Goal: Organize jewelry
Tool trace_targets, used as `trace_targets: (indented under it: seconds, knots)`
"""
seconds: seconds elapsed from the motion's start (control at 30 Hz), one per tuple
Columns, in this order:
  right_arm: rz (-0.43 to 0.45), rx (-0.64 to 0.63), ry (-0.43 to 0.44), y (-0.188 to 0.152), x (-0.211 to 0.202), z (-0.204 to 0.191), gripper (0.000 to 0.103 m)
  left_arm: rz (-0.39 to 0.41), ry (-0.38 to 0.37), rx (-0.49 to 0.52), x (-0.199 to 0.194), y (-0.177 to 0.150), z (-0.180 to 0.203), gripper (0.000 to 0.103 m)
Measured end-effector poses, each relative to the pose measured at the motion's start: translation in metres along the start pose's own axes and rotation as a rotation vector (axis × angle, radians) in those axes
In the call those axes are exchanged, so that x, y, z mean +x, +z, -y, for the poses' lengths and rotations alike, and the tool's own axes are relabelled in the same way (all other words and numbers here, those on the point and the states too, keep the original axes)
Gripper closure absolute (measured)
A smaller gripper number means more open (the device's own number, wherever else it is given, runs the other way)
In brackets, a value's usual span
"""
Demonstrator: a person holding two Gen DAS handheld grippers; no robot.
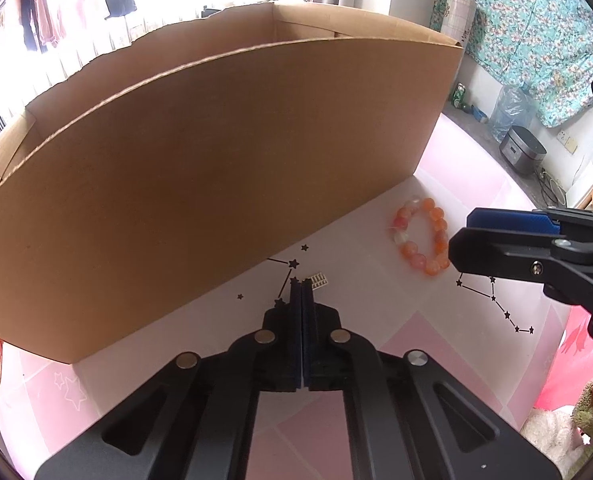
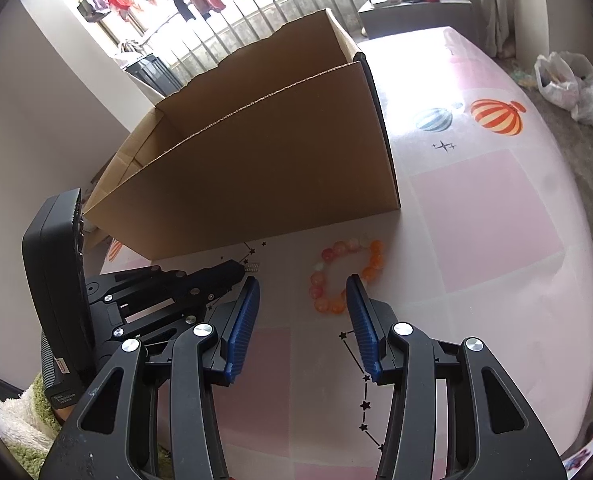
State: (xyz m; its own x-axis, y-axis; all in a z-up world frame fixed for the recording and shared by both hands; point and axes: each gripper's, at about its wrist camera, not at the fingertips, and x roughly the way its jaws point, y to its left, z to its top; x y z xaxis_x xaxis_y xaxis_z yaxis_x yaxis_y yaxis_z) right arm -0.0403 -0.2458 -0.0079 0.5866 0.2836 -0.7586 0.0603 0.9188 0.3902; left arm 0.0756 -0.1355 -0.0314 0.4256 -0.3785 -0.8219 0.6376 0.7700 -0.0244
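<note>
Approach step, pre-grasp, judging by pose. Right gripper [image 2: 302, 286] spread wide, empty, aimed at bead bracelet [image 2: 346, 276] lying flat on mat [image 2: 496, 208], centre frame, just ahead of tips; right pad edge overlapping ring's near side. Next: advance, straddle beads, close, lift to cardboard box [image 2: 256, 160] above. Left gripper [image 1: 301, 286] clenched, tips by small gold piece [image 1: 317, 281], lower centre; grasp unclear.

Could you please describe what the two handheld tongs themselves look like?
Both are matte black plastic. The left tongs and right tongs have angular linked arms with round silver pins and ribbed blue pads. A black box-shaped unit sits behind the left one.
</note>
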Motion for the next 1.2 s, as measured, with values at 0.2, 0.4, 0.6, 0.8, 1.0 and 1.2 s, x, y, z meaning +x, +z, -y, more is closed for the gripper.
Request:
trace_targets:
  seconds: [0.2, 0.4, 0.6, 0.8, 1.0, 1.2]
  knots:
    - [-0.01, -0.007, 0.001, -0.002, -0.001, -0.002, 0.059, 0.009, -0.014, -0.041, -0.008, -0.015, -0.017, 0.103]
    - [-0.033, -0.036, -0.006, -0.009, 0.002, -0.009, 0.059, -0.001, -0.019, -0.145, -0.031, -0.045, -0.054, 0.103]
    - [-0.041, -0.154, -0.1, -0.02, 0.01, -0.026, 0.058, 0.006, -0.051, -0.226, -0.042, -0.062, -0.077, 0.098]
    - [0.007, -0.183, -0.101, -0.01, 0.006, -0.029, 0.058, 0.0, -0.055, -0.249, -0.044, -0.061, -0.079, 0.06]
    - [0.038, -0.238, -0.042, -0.007, 0.011, -0.038, 0.062, -0.046, 0.092, -0.221, -0.048, -0.073, -0.076, 0.009]
    - [0.01, -0.309, -0.049, -0.003, 0.043, -0.054, 0.075, -0.047, 0.163, -0.223, -0.051, -0.081, -0.072, 0.005]
